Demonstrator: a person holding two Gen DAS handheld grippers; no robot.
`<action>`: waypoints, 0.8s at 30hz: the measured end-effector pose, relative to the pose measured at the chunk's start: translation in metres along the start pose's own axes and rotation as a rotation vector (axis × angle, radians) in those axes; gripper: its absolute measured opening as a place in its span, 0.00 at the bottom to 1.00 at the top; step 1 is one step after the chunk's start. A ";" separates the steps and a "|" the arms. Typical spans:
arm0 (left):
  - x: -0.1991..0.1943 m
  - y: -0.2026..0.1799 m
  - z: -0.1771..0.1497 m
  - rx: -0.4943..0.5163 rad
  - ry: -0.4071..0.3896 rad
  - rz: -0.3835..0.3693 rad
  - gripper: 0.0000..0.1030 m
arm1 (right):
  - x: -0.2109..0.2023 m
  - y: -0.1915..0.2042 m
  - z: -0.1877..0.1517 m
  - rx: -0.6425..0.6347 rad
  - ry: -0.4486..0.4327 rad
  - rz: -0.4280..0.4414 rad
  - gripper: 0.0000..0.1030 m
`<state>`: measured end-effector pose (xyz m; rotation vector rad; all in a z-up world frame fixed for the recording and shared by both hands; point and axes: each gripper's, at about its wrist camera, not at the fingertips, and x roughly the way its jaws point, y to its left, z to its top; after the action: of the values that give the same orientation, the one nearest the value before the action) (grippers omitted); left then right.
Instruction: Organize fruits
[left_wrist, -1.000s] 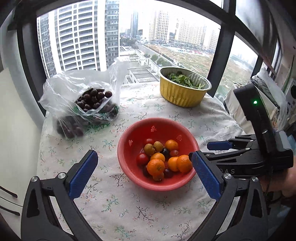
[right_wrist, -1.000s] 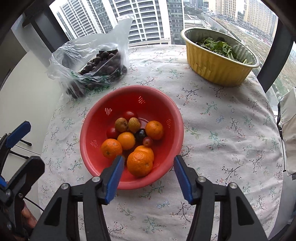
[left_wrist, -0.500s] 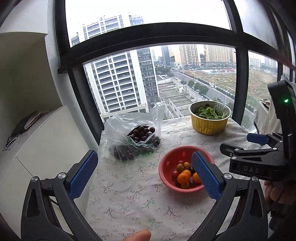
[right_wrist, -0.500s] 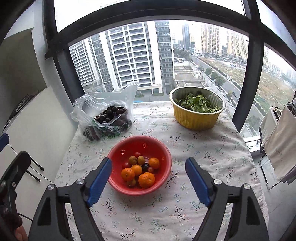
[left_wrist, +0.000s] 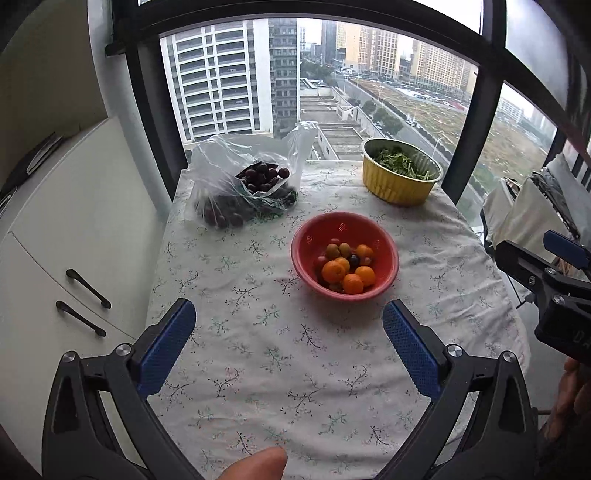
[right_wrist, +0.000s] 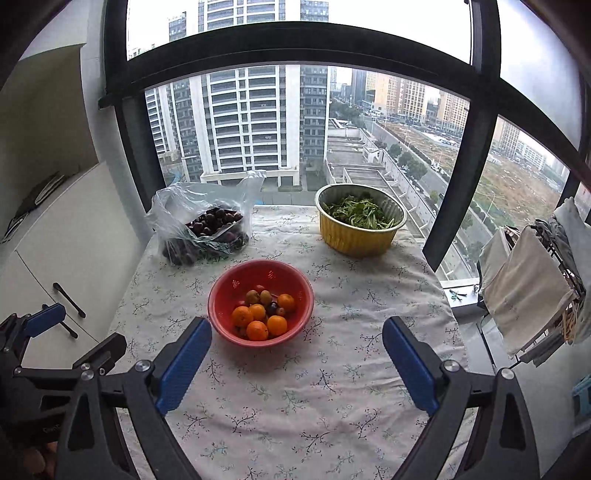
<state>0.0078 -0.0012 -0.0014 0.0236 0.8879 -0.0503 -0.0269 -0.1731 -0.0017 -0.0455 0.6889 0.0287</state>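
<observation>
Fruit sits gathered in the red colander (right_wrist: 260, 301): several oranges, small red, brownish and dark pieces, all inside its rim. Behind the colander to the left, the plastic bag of dark cherries (right_wrist: 207, 230) lies unemptied; behind it to the right stands the yellow foil bowl of greens (right_wrist: 360, 223). Both grippers hover short of the colander, empty. The right gripper (right_wrist: 297, 354) has just been opening, nothing between its fingers; the left gripper (left_wrist: 290, 341) is spread wide. Sorting looks largely done; the cherries may remain.

yellow foil tub of greens (right_wrist: 360, 227) on the floral tablecloth (right_wrist: 295, 387) (white cabinet (left_wrist: 74, 229) alongside)
</observation>
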 end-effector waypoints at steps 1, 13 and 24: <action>0.001 0.000 -0.001 0.000 0.012 -0.001 1.00 | -0.001 0.001 -0.001 0.006 0.009 0.000 0.93; 0.022 0.002 0.001 -0.023 0.129 -0.038 1.00 | 0.001 0.010 -0.007 0.014 0.120 0.001 0.93; 0.040 0.007 -0.006 -0.051 0.194 0.018 1.00 | 0.019 0.011 -0.017 0.001 0.223 -0.026 0.93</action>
<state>0.0283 0.0048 -0.0365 -0.0115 1.0822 -0.0090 -0.0230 -0.1631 -0.0273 -0.0575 0.9108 -0.0018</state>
